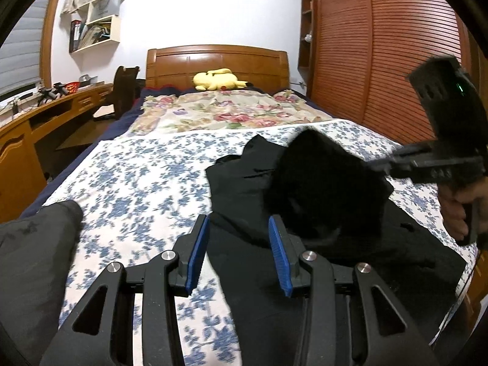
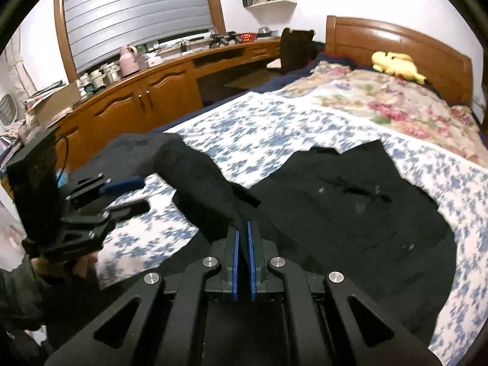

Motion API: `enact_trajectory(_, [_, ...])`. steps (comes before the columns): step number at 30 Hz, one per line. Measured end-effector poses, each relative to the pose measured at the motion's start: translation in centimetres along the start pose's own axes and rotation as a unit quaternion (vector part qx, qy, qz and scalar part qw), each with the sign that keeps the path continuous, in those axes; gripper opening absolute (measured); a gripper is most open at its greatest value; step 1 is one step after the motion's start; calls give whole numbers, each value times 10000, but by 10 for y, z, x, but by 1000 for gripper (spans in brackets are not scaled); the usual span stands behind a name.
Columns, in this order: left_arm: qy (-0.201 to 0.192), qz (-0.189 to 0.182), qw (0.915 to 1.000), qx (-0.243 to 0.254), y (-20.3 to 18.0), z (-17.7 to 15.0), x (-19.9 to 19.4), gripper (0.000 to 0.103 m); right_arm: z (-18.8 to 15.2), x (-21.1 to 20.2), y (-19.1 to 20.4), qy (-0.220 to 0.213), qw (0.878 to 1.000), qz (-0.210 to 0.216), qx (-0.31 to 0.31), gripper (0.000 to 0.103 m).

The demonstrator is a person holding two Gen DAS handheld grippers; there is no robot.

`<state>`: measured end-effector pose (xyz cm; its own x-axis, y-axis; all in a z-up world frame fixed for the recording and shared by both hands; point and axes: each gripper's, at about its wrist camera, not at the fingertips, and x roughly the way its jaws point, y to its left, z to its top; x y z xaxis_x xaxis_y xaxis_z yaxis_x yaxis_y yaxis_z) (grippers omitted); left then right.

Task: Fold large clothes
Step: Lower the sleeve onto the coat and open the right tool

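Blue ribbed pads (image 1: 198,253) of your left gripper (image 1: 239,254) sit closest in the left wrist view, jaws parted with nothing pinched; black cloth only passes beneath the gap. Your black garment (image 1: 244,189) lies spread on the blue-flowered bedsheet (image 1: 137,183), matte and limp, with one flap (image 1: 323,180) lifted and blurred where your right gripper (image 1: 387,164) comes in from the side. I can't make out its fingertips here. A second dark garment (image 1: 36,244) bunches at the near left edge. A yellow plush toy (image 1: 218,79) rests by the wooden headboard (image 1: 216,61), well apart from the work.

Right wrist view: your right gripper (image 2: 242,238) has its blue pads pressed together, and dark cloth seems to run into the tips; I judge it's clamped on a fold of the black garment (image 2: 350,201), though black on black hides the seam. A sleeve-like ridge (image 2: 195,170) rises toward the left gripper (image 2: 128,195), which stands open over the bedsheet (image 2: 244,128).

Step, as I read it: you're carrying one side across the body, early in the fold. Next calls for laying that flap flat, edges lined up, then smoothing; soft fabric will sag and wrinkle if you drop it loosely.
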<state>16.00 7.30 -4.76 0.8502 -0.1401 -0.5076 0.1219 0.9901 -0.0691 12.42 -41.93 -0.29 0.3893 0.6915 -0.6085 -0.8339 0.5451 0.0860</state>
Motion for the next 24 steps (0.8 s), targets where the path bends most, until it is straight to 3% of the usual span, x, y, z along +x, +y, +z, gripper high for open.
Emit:
enact_trajectory(5, [51,130,9999,-91,19,-7,-3,41,-25,23,8,315,9995,61,7,6])
enact_trajectory(11, [73,128,9998,-135,27,-11,-5,41,-42,46,21,630,9979,-110,30,16])
enact_trajectory(18, [141,9,9999,5,14,-15,-3,41,-65,28,24,680,9972,-131,284,40])
enact_trajectory(24, [267,-150,9993,206,-7,-21,4,41,-74,6,20,621,9959,-501,421,42])
